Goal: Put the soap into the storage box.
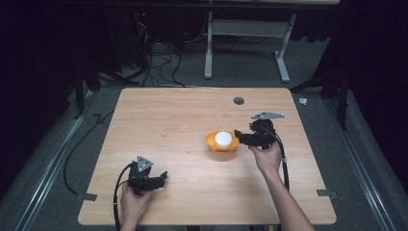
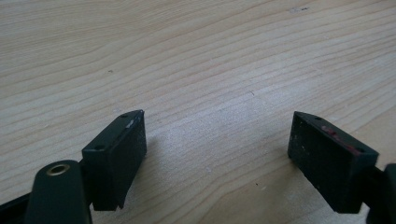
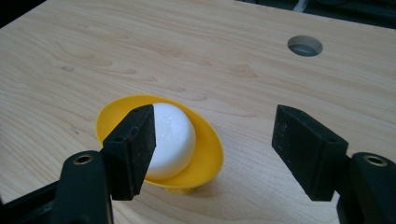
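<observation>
The right tongs (image 3: 215, 154) stand released, jaws spread wide, right beside a yellow bowl (image 3: 205, 154) that holds a white ball (image 3: 173, 137) — the bowl sits just ahead of the one jaw, with bare tabletop (image 3: 243, 84) between the two. A round hole (image 3: 305, 45) lies farther beyond. The left tongs (image 2: 217, 158) hang released too, over plain wood — well apart from the bowl.

The high view looks down on the whole worktop (image 1: 159, 125); both gripper views face its wood close-up.
</observation>
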Demonstrator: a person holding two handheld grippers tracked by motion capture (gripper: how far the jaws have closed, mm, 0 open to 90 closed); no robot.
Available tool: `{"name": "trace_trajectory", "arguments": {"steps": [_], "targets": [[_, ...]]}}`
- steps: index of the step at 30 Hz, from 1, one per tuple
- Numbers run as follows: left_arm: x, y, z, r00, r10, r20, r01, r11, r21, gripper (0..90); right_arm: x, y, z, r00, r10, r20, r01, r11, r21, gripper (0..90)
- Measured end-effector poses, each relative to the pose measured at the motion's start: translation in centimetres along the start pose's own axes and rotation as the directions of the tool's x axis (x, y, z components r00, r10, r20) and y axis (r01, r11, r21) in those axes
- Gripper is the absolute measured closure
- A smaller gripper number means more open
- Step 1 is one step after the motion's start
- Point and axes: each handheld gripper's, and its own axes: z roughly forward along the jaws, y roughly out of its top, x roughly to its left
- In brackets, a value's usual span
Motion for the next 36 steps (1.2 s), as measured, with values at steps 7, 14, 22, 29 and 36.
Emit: {"name": "trace_trajectory", "arguments": {"steps": [7,14,22,29,36], "targets": [[0.0,0.0,0.0,1.0,0.001,0.0,-0.001,1.0,0.0,19.7,-0.3,-0.1,-0.8,0.9999,0.004,0.011,-0.004,1.0,-0.017,30.9],[0.0,0.0,0.0,1.0,0.001,-0.001,-0.001,1.0,0.0,19.7,-1.0,-0.5,-1.7,0.9997,0.016,0.019,-0.015,0.999,-0.031,30.9],[0.0,0.0,0.0,1.0,0.002,-0.001,-0.002,1.0,0.001,19.6,-1.7,-1.1,-2.6,0.9987,0.039,0.033,-0.037,0.998,-0.041,30.8],[0.0,0.0,0.0,1.0,0.002,0.0,-0.002,1.0,0.002,19.6,-2.3,-1.5,-3.3,0.9978,0.046,0.047,-0.044,0.998,-0.051,30.8],[0.0,0.0,0.0,1.0,0.003,0.0,-0.003,1.0,0.002,19.6,-3.1,-2.1,-4.1,0.9956,0.068,0.065,-0.064,0.996,-0.056,30.6]]}}
